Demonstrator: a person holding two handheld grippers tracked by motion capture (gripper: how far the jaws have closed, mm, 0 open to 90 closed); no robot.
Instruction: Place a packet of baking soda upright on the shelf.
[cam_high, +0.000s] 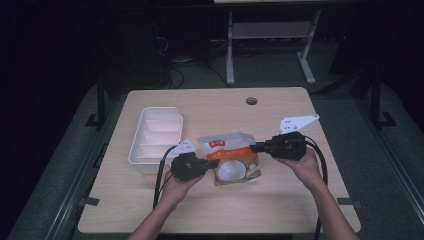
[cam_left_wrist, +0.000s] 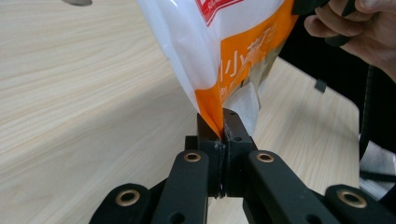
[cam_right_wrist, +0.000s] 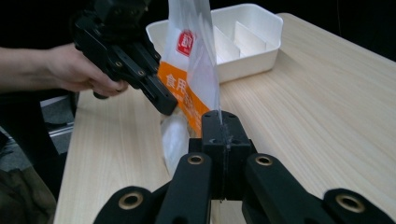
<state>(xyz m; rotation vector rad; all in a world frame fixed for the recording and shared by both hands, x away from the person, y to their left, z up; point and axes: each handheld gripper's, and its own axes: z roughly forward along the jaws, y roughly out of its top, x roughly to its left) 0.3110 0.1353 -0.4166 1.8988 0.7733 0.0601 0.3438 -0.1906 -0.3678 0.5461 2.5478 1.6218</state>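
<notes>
Black, matte left tongs (cam_left_wrist: 223, 122), seen close in the left gripper view, are clenched on the lower orange edge of a glossy plastic bag (cam_left_wrist: 224, 46), its film creased and part white, part orange, with red and white printing. Right tongs (cam_right_wrist: 219, 122), in the right gripper view, are likewise clamped on a thin clear-and-white edge of the bag, which stands upright between the two tools. From the high view, the bag (cam_high: 231, 156) sits near the middle of the pale wood-grain worktop (cam_high: 280, 200), stretched between the left tongs (cam_high: 216, 162) and the right tongs (cam_high: 252, 147); a rounded whitish mass shows through its clear lower part, a detail the gripper views hide. Beside it, to the person's left, lies a white rectangular plastic tray (cam_high: 137, 150) with smooth cross dividers; the right gripper view shows its compartments (cam_right_wrist: 247, 35) more plainly, behind the bag. Near the far edge of the worktop is a small round hole (cam_high: 251, 101)
</notes>
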